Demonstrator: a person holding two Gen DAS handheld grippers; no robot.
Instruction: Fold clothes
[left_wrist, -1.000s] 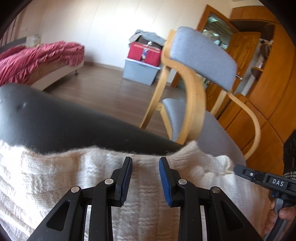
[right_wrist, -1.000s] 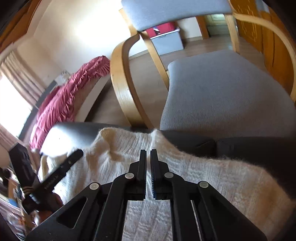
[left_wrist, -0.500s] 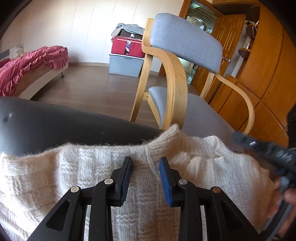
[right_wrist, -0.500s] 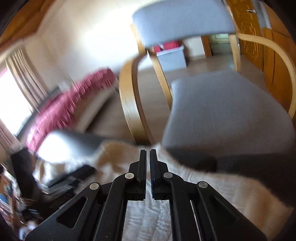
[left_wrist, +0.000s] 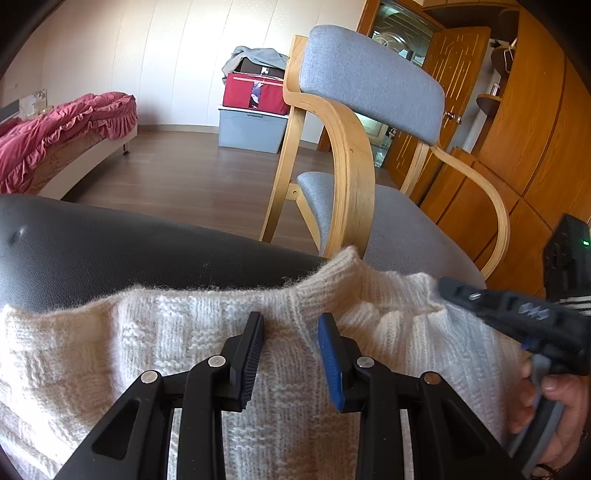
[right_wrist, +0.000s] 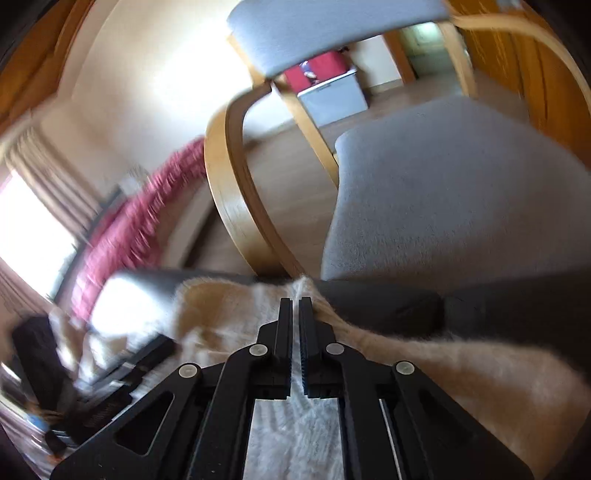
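Right gripper (right_wrist: 295, 306) pinches sweater's (left_wrist: 184, 343) far edge.

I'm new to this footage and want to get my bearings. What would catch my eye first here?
A fluffy cream knitted sweater fills the foreground, spread over a dark padded surface. The left hand-held gripper hangs over its collar with jaws apart, while the right hand-held gripper has its jaws shut at the sweater's edge. Just beyond stands a wooden armchair with grey cushions.
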